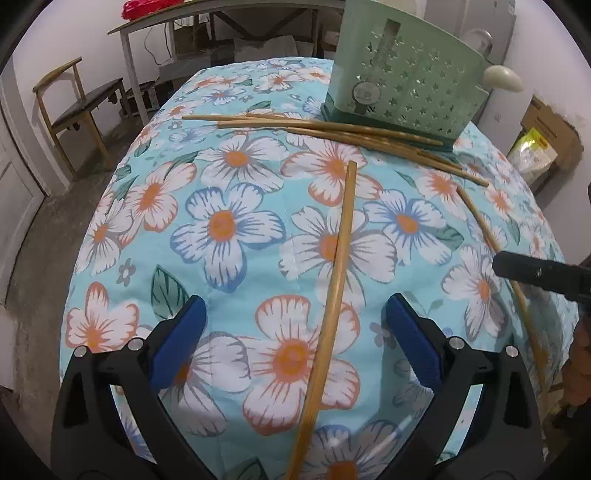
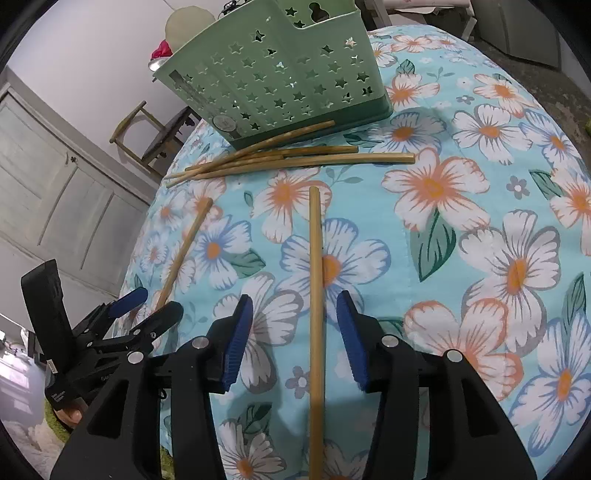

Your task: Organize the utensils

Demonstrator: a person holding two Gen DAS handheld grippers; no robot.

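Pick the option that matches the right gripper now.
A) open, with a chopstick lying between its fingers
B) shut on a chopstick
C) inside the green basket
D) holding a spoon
A: the right gripper is open, blue pads apart, with a chopstick lying on the tablecloth between them.

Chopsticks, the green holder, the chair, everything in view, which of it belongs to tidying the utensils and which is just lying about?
Belongs to the job:
loose chopsticks
chopstick between the right gripper fingers
chopstick between the left gripper fingers
green star-cut holder

Just lying about:
wooden chair
back table
floral tablecloth
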